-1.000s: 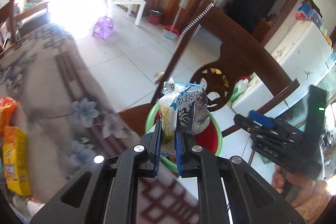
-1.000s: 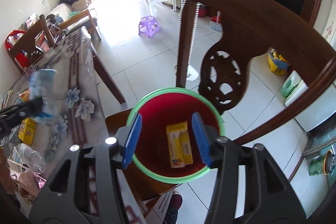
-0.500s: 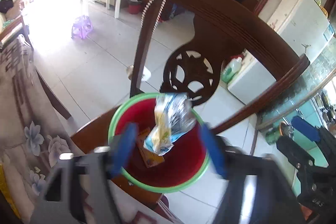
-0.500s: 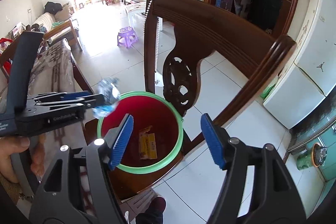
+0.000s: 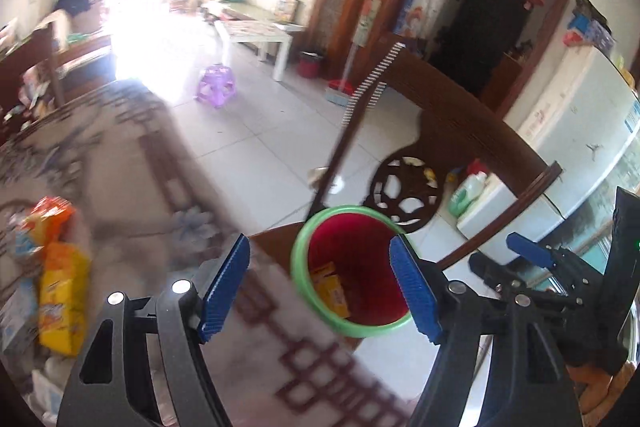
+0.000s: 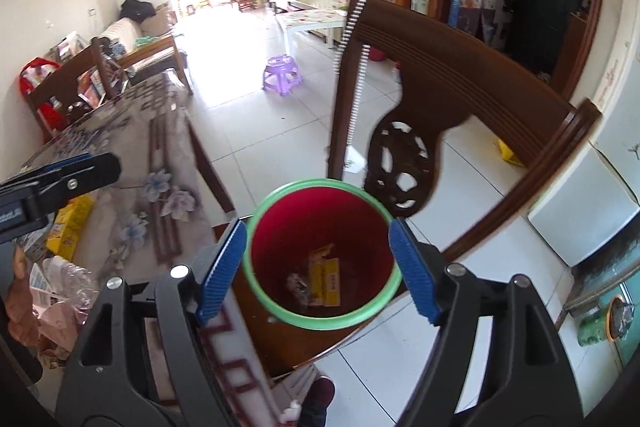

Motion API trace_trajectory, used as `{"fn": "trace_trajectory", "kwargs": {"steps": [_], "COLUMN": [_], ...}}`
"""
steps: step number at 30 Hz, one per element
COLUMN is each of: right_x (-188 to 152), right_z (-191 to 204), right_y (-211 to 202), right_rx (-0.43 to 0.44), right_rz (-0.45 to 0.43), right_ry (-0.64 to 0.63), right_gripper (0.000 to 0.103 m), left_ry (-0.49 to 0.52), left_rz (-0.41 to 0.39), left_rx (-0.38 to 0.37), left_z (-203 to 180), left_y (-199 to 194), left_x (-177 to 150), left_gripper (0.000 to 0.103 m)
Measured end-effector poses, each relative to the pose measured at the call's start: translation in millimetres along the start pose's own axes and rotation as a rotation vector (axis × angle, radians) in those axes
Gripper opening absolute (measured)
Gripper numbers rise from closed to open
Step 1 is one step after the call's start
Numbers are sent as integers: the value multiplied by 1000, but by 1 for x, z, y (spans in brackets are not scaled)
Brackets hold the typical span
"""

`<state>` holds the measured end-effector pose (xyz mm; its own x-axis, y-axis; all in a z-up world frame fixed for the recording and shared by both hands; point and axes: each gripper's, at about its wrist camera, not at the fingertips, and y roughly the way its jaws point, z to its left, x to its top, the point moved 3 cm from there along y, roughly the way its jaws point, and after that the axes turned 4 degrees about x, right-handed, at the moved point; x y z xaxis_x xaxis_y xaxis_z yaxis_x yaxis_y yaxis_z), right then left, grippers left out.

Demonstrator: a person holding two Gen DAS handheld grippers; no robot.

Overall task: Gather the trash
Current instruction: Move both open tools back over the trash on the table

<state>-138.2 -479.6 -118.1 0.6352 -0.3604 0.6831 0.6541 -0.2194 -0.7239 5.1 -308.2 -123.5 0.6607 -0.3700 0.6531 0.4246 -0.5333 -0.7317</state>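
Note:
A red bin with a green rim (image 5: 299, 269) (image 6: 256, 279) stands on a wooden chair seat beside the table. In it lie a yellow box (image 6: 326, 281) (image 5: 329, 285) and a crumpled silver wrapper (image 6: 298, 287). My left gripper (image 5: 320, 287) is open and empty, above the bin's left side and the table edge. My right gripper (image 6: 316, 267) is open and empty, right above the bin. On the table lie a yellow snack packet (image 5: 64, 301) (image 6: 70, 223), an orange packet (image 5: 50, 217) and crumpled plastic wrappers (image 6: 60, 291).
The floral-cloth table (image 5: 120, 167) (image 6: 132, 131) lies to the left. A carved wooden chair back (image 5: 452, 115) (image 6: 448, 75) rises behind the bin. A white fridge (image 5: 580, 115) stands at the right. A purple stool (image 6: 282, 75) sits on the tiled floor.
My left gripper opened over the bin and dropped the silver snack wrapper into it, then swung back left toward the table. The right gripper stayed open above the bin.

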Motion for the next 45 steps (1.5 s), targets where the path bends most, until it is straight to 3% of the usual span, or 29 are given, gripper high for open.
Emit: {"fn": "trace_trajectory", "kwargs": {"steps": [11,16,20,31,45], "right_x": [-15,-26,-30,-29,-20], "right_z": [126,185,233,350,372], "right_y": [11,16,28,83,109], "right_rx": [136,180,227,278,212], "right_rz": [58,101,151,296,317], "right_ry": [-106,-124,-115,-158,-194], "right_gripper": [75,76,77,79,81], "left_ry": [-237,-287,-301,-166,-108], "left_rz": [9,4,4,23,48], "left_rx": [292,367,380,387,351], "left_z": [190,256,294,332,351], "left_y": [-88,-120,-131,-128,-95], "left_x": [-62,-85,-96,-93,-75], "left_gripper": [69,69,69,69,69]}}
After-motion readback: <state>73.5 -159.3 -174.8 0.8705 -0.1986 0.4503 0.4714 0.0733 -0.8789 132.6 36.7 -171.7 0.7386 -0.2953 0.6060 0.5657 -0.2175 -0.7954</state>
